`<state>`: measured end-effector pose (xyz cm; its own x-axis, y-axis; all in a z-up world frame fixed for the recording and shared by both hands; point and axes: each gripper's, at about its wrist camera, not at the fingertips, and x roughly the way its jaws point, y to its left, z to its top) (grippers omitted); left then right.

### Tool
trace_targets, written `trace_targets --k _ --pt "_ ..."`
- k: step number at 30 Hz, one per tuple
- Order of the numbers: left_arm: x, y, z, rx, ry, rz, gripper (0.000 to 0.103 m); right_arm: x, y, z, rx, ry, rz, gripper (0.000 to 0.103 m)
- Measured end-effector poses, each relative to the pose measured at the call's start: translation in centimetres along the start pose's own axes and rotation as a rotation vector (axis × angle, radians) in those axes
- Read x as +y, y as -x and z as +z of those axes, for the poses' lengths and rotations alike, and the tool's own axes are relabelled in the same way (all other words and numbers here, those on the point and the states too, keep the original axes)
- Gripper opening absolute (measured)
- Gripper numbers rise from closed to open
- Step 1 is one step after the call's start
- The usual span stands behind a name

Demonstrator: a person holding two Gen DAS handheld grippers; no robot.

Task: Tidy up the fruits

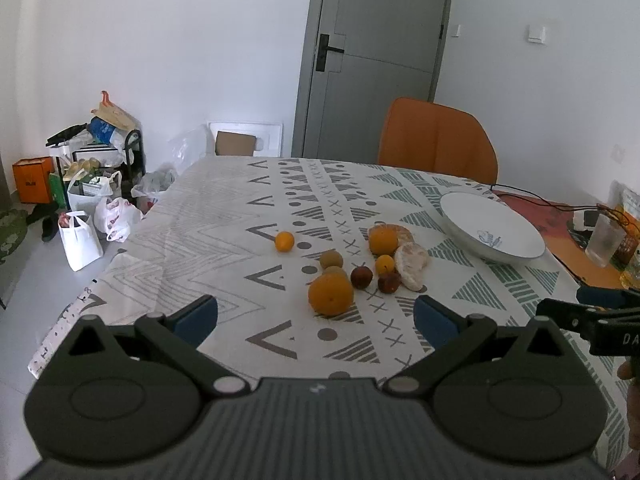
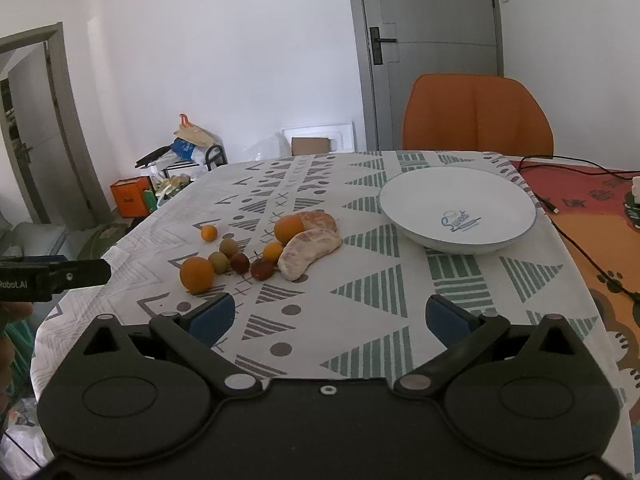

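Both grippers hover over the near edge of the table (image 2: 360, 312), nothing between the fingers. Left gripper (image 1: 316, 316): jaws wide apart, empty, aimed at the fruit pile. Right gripper (image 2: 330, 314): jaws also wide apart, empty, over bare cloth w/ the bowl (image 2: 458, 210) ahead to the right.

Hard to see: only a fingertip or so of each hand shows at the frame edges, the rest is cut off. From the left view the right gripper is just a black tip at the far right. One peeled segment (image 2: 318, 220) sits partly behind an orange (image 2: 289, 229). A cup at the left view's far right is blurry; contents can't be told.

Count, all on the cloth left of the bowl, none in it:
- 2 oranges: a near one (image 1: 331, 294) at the pile's front, 1 further back.
- 2 small orange fruits: one (image 1: 284, 241) off alone to the left, one (image 1: 385, 265) in the cluster.
- 2 greenish-brown round ones (image 2: 224, 254), touching or nearly so.
- 2 dark red ones (image 2: 251, 266).
- 2 peeled pale segments, the bigger (image 2: 308, 252) closest to the bowl.

1 bowl, white, empty, blue print inside. 1 orange chair (image 2: 476, 114) behind the table.
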<state>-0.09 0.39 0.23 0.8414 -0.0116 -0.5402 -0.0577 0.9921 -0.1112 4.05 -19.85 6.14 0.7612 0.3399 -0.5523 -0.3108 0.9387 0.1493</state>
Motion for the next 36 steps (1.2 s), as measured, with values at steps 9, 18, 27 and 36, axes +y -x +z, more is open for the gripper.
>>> trace_targets --k 9,18,27,36 --pt "0.0 0.0 0.0 -0.001 -0.002 0.002 0.103 -0.2 0.3 0.0 -0.006 -0.005 -0.002 0.103" --pt "-0.1 0.3 -0.1 -0.006 -0.009 -0.002 0.103 -0.1 0.2 0.2 -0.01 -0.007 0.003 0.103" --pt "-0.1 0.6 0.0 -0.017 -0.007 0.002 0.103 0.3 0.4 0.2 -0.014 0.008 0.007 0.103" --pt "0.0 0.7 -0.1 -0.01 -0.02 0.003 0.103 0.7 0.0 0.2 -0.024 0.002 0.019 0.103"
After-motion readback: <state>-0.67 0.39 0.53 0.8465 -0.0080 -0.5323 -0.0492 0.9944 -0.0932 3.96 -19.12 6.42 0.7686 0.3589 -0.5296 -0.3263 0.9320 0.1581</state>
